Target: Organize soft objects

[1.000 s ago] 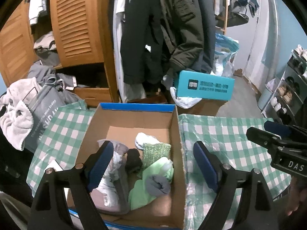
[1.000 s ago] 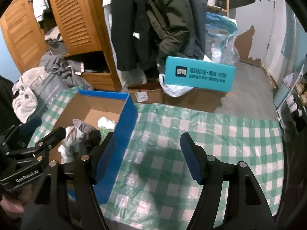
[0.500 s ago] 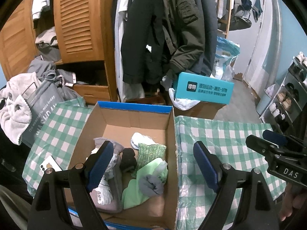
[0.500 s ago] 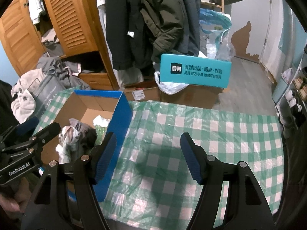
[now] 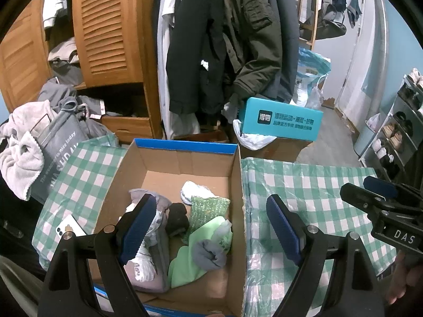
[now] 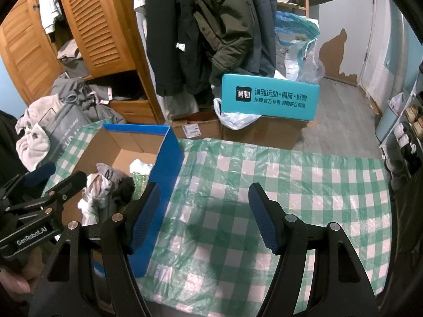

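Note:
An open cardboard box with a blue rim stands on the green checked tablecloth. Inside lie several soft items: a green cloth, a grey rolled sock, a sparkly green piece, a black sock, a white sock and a grey-white garment. My left gripper is open and empty above the box. My right gripper is open and empty over the bare cloth, right of the box.
A white phone lies on the cloth left of the box. Behind the table are a teal box, hanging coats, a wooden wardrobe and piled laundry. A shoe rack stands at the right.
Both grippers have drawn back and up a little, so the box and the table look farther off. Both stay open and empty. The items in the box have not moved.

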Demonstrator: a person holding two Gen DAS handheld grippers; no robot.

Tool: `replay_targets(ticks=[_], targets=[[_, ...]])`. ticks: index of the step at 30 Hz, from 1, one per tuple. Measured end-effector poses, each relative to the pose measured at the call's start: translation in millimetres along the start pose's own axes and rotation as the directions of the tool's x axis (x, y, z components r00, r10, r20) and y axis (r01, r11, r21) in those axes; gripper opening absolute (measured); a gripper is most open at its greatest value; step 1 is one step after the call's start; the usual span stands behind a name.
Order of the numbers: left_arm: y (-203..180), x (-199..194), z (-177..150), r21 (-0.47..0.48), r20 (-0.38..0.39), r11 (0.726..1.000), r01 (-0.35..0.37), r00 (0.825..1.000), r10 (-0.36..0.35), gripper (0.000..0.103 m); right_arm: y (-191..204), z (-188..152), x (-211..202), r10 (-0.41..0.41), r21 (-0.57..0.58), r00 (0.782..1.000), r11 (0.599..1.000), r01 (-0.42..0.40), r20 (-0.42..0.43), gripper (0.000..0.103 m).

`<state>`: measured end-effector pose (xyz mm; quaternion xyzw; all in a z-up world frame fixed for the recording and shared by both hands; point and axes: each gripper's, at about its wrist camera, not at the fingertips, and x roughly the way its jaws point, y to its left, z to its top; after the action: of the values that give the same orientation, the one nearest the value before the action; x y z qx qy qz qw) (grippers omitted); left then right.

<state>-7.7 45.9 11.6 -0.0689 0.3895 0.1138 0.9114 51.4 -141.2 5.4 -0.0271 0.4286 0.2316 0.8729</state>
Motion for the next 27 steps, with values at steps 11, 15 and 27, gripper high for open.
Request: replay_targets(ticks=[11, 15, 27], targets=[[0.3, 0.0, 0.3, -0.001, -0.001, 1.000, 0.000, 1.000, 0.000, 0.086, 1.7, -1.5, -0.5, -0.002, -0.001, 1.000, 1.000, 0.002, -0.003, 0.069], [0.3, 0.0, 0.5, 0.000, -0.001, 1.000, 0.000, 1.000, 0.000, 0.086, 1.4, -1.1, -0.3, 0.000, -0.002, 1.000, 1.000, 0.000, -0.002, 0.069], [0.0, 0.1, 1.0, 0.000, -0.001, 1.000, 0.000, 1.000, 0.000, 0.086, 1.1, -1.2, -1.2, 0.000, 0.000, 1.000, 1.000, 0.000, -0.003, 0.069]])
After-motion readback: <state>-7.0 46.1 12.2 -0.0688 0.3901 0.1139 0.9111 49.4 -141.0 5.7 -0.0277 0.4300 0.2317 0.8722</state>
